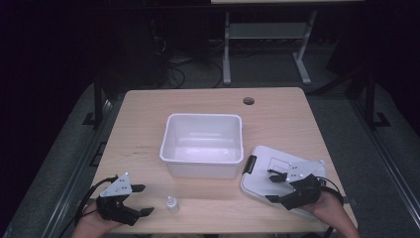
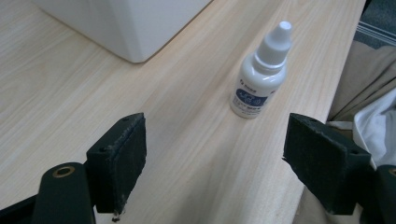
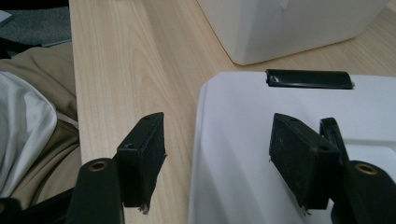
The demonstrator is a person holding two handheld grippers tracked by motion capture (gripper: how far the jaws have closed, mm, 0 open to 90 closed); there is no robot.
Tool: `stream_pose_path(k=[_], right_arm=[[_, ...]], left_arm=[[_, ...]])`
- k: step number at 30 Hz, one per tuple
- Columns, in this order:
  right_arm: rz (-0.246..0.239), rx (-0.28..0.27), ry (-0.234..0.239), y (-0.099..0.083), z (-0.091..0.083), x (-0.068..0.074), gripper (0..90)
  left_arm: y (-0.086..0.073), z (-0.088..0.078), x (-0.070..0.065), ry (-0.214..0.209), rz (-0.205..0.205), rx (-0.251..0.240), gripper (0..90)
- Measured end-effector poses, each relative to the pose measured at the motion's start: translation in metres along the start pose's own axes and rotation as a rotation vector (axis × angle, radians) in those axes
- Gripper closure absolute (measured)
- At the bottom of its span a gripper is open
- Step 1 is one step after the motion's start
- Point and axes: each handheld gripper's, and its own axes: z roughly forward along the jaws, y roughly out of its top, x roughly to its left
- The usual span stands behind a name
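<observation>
A small white dropper bottle (image 1: 172,204) (image 2: 259,77) with a blue label stands upright near the table's front edge. My left gripper (image 1: 145,199) (image 2: 215,158) is open just to its left, with the bottle ahead of the jaws and nothing between them. An empty white bin (image 1: 203,144) (image 2: 126,23) (image 3: 289,28) sits mid-table. To its right, a white lid (image 1: 262,176) (image 3: 233,177) with a black latch (image 1: 251,163) (image 3: 308,78) lies flat. My right gripper (image 1: 271,186) (image 3: 217,154) is open over the lid's near edge, one jaw above the wood, the other above the lid.
The light wooden table (image 1: 138,124) has a round cable hole (image 1: 248,101) at the back right. The person's clothing (image 2: 369,116) (image 3: 32,121) lies close beyond the front edge. A grey table frame (image 1: 267,34) stands on the dark floor behind.
</observation>
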Motion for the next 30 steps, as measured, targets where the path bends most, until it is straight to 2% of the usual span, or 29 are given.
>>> stream_pose_path(k=[13, 17, 24, 30], right_arm=[[0.000, -0.001, 0.014, -0.004, 0.004, 0.005, 33.8], [-0.002, -0.003, 0.014, -0.006, 0.004, 0.006, 33.8], [-0.005, -0.002, 0.019, -0.006, 0.005, 0.006, 33.3], [-0.018, 0.008, 0.013, -0.006, 0.006, 0.006, 31.9]], left_arm=[[0.017, 0.011, -0.008, -0.057, 0.047, 0.034, 26.7], [0.021, 0.013, -0.010, -0.075, 0.073, 0.044, 33.8], [0.029, 0.023, -0.012, -0.101, 0.089, 0.072, 36.9], [0.035, 0.030, -0.014, -0.122, 0.106, 0.078, 41.4]])
